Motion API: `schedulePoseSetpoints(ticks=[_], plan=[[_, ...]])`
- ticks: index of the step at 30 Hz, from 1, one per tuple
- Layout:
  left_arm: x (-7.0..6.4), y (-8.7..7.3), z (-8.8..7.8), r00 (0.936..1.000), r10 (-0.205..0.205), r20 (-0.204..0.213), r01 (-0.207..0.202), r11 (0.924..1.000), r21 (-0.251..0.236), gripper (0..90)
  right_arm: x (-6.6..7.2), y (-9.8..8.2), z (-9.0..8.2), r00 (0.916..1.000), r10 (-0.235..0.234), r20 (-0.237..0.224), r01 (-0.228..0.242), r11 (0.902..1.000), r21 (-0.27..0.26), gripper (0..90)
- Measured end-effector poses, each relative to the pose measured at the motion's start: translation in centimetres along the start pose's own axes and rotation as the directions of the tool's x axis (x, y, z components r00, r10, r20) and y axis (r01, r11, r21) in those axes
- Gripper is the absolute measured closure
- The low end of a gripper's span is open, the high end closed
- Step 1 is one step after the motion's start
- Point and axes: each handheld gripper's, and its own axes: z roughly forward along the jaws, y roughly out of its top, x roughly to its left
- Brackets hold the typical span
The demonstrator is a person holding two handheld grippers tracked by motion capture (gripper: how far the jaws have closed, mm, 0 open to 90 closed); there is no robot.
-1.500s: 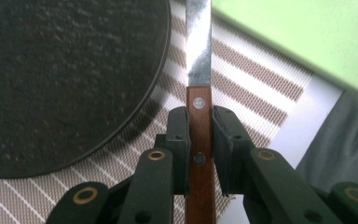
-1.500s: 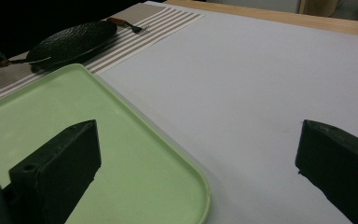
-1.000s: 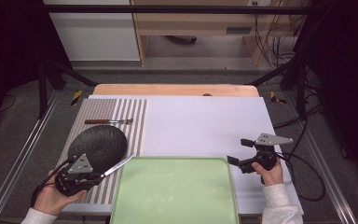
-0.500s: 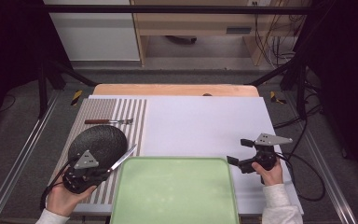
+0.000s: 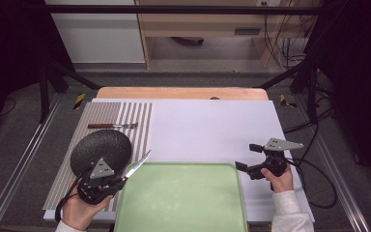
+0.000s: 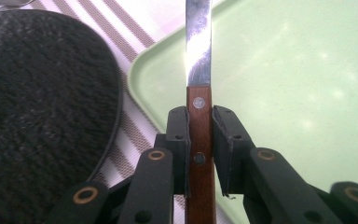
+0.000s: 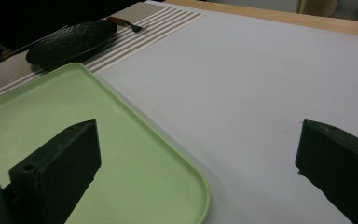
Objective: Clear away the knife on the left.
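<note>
One knife (image 5: pixel 136 167), wooden handle and steel blade, is sitting clamped in the left gripper (image 5: pixel 118 180) at the lower left of the high view; in the left gripper view both jaws are pressing on the brown handle (image 6: pixel 199 154), with the blade (image 6: pixel 198 42) pointing up the frame over the corner of the green tray (image 6: pixel 298 93).

One green tray (image 5: pixel 183 203), lower centre of the high view, is lying bare, with no piece of cutlery on it yet. The knife tip is hanging just at its upper left corner.

One dark round plate (image 5: pixel 101 150), left of the tray, is resting on the striped placemat (image 5: pixel 125 116). One fork (image 5: pixel 112 125) with a wooden handle is lying above the plate on the placemat, untouched.

One right gripper (image 5: pixel 244 159), right of centre, is waiting over the white table (image 5: pixel 207 130) beside the tray's right edge, its jaws standing wide apart with nothing between them, as the right gripper view shows.

Progress, as judged: knife lifted and on its way toward the tray, not set down; fork and plate are apparently remaining to be handled.
</note>
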Motion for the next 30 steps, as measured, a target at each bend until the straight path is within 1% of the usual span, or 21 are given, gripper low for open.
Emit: schedulePoseSetpoints(ticks=[4, 8, 10, 17, 21, 25, 26, 29, 30], plan=[[-0.9, -0.1, 0.1, 1.0, -0.004, 0.002, 0.004, 1.0, 0.006, 77.0, 0.0, 0.0, 0.0, 1.0, -0.001, 0.001, 0.001, 1.0, 0.0, 0.5], [-2.0, -0.2, 0.3, 0.9999, -0.002, 0.014, 0.002, 0.9999, 0.015, 77.0, 0.0, 0.0, 0.0, 1.0, -0.001, 0.0, 0.001, 1.0, 0.001, 0.5], [-2.4, -0.1, 0.4, 0.9996, 0.002, 0.028, -0.002, 0.9998, 0.018, 77.0, 0.0, 0.0, 0.0, 1.0, -0.001, 0.0, 0.001, 1.0, 0.004, 0.5], [-4.1, -0.1, 1.2, 0.9988, 0.023, 0.042, -0.025, 0.9989, 0.04, 77.0, 0.0, 0.0, 0.0, 1.0, -0.002, 0.0, 0.002, 1.0, 0.007, 0.5], [-4.8, -0.2, 1.8, 0.9982, 0.037, 0.046, -0.04, 0.9971, 0.065, 77.0, 0.1, 0.0, 0.0, 1.0, -0.003, -0.001, 0.003, 1.0, 0.006, 0.5], [-5.3, -0.3, 2.3, 0.9975, 0.036, 0.06, -0.041, 0.996, 0.079, 77.0, 0.1, -0.1, 0.1, 1.0, -0.003, -0.001, 0.003, 1.0, 0.007, 0.5], [-5.4, -0.4, 2.4, 0.9976, 0.036, 0.06, -0.041, 0.996, 0.079, 77.0, 0.1, -0.1, 0.1, 1.0, -0.004, -0.001, 0.004, 1.0, 0.006, 0.5], [-5.8, -0.6, 2.8, 0.9971, 0.049, 0.058, -0.054, 0.9931, 0.104, 77.0, 0.1, 0.0, 0.0, 1.0, -0.003, -0.001, 0.003, 1.0, 0.006, 0.5], [-5.9, -0.6, 3.0, 0.9973, 0.053, 0.05, -0.058, 0.992, 0.112, 77.0, 0.1, 0.0, 0.0, 1.0, -0.004, -0.001, 0.004, 1.0, 0.007, 0.5]])
